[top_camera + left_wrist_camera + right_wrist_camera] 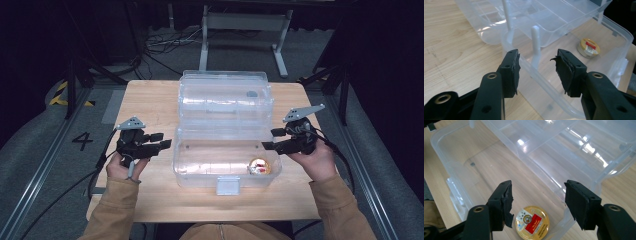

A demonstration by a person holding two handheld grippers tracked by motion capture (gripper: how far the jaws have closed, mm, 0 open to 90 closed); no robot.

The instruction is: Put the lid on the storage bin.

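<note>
A person's two arms in tan sleeves come in from the near edge of the wooden table (150, 100). The left hand (122, 162) is near the left end of the clear plastic box (200, 165) and holds the left tongs (162, 140) level, pointing at the box's side. The jaws are apart. In the left gripper view they sit on each side of a thin white post on the box wall, but they do not press on it. They hold nothing.

The right hand (315, 160) is at the right end of the box and holds the right tongs (272, 139) a bit above the box wall, pointing in toward the middle. Its jaws are apart too, with nothing between them. In the right gripper view they hang over the box's corner.

A small round gold tin (260, 166) with a red label lies flat on the box floor, near the front right corner, below the right tongs.

Farther back, the box's clear lid (225, 97) is open and leans away from the person.
</note>
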